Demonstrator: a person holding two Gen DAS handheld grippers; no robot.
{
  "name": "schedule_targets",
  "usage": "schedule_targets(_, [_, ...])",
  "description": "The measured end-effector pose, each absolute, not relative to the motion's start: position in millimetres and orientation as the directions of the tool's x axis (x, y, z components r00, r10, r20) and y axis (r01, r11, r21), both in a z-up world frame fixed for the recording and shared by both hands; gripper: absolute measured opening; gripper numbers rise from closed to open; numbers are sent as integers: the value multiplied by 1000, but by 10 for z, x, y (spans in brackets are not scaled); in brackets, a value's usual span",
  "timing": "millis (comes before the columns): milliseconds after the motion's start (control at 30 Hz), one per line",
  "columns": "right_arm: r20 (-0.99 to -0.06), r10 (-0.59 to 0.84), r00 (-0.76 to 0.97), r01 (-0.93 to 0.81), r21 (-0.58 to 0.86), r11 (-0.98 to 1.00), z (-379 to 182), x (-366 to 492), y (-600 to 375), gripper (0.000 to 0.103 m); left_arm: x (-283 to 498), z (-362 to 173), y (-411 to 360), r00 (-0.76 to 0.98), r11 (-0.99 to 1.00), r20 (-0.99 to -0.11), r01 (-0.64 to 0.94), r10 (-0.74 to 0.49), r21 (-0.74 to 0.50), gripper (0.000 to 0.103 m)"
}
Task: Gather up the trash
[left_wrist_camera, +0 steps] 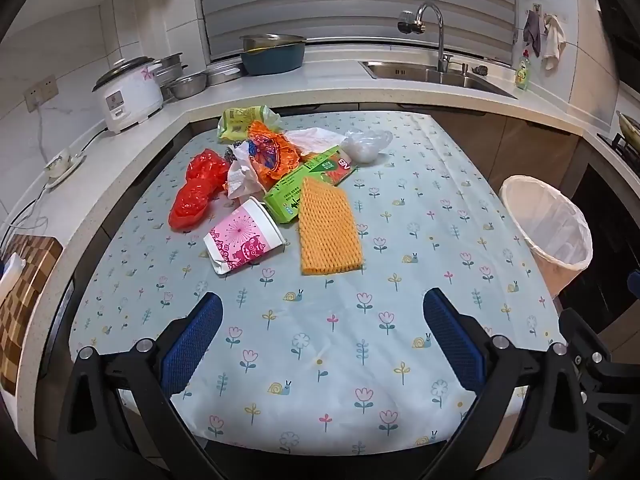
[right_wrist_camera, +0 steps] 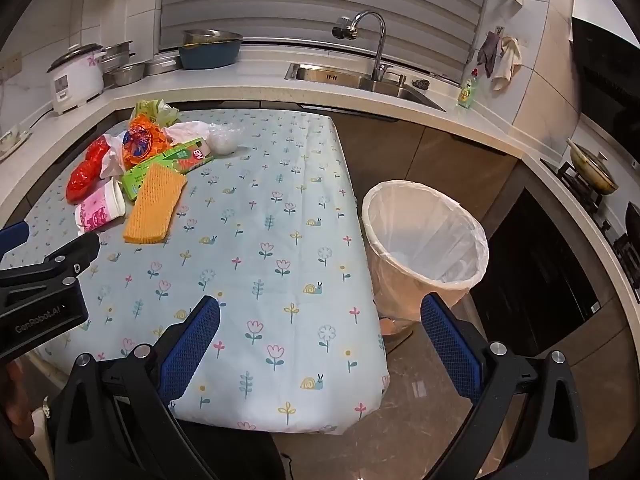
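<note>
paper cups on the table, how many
1: a pink-patterned paper cup lies on its side at the near edge of the trash pile, beside the orange foam net. Others could be hidden under the pile.

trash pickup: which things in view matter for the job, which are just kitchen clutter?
Job:
paper cup
orange foam net
green carton
red bag
orange wrapper
clear bag
bin

Clutter:
rice cooker
blue basin
tap
soap bottle

light: even indoor brightness is falling from overhead
shadows: lying soft, faint
edges: fisheye is bending, corners darkening
focus: staying sharp
</note>
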State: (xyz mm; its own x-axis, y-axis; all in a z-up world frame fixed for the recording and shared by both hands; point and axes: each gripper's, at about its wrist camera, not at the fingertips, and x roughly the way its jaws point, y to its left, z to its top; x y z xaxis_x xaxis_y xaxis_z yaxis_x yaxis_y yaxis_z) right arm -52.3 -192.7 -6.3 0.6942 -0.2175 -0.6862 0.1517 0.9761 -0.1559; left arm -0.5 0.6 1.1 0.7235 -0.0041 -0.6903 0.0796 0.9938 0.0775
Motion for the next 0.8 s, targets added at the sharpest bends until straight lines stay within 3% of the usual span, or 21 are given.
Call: schedule_targets(800, [-687, -233, 688, 157, -172, 972, 60, -289, -1879, 96, 204, 99, 125, 708, 997, -706, 43, 16, 66, 96])
